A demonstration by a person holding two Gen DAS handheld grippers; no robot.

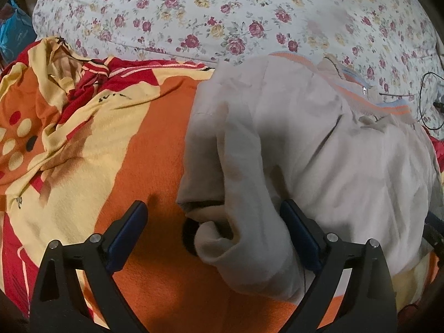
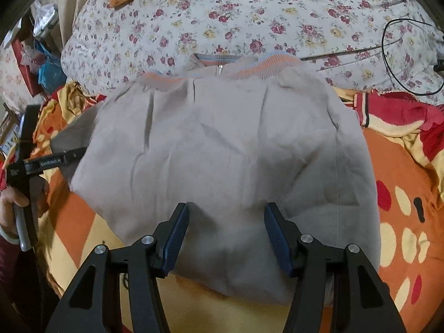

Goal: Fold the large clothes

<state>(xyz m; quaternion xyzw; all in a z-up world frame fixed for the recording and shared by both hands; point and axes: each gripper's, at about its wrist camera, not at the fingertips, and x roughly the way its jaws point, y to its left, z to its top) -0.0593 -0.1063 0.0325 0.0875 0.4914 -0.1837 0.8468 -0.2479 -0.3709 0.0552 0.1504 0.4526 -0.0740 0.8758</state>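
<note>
The beige jacket (image 2: 222, 149) is lying partly folded on the orange patterned blanket (image 2: 402, 183) of the bed, its striped collar (image 2: 244, 63) pointing toward 12 o'clock at the floral pillow (image 2: 249, 14). In the right wrist view its long axis is judged to be running from 6 to 12 o'clock.

The left tool (image 1: 213, 233) is being held wide apart, with the loose sleeve cuff (image 1: 219, 244) lying between its fingers but not being pinched. The right tool (image 2: 226, 236) is likewise being held wide, hovering over the near hem with nothing gripped.

A slip is being risked: if only the cuff's top layer is caught, the sleeve could be dragged out and the fold undone. The soft, rumpled blanket could also be snagged along with the jacket, and the black cable (image 2: 410, 55) at 2 o'clock is lying near the collar.
</note>
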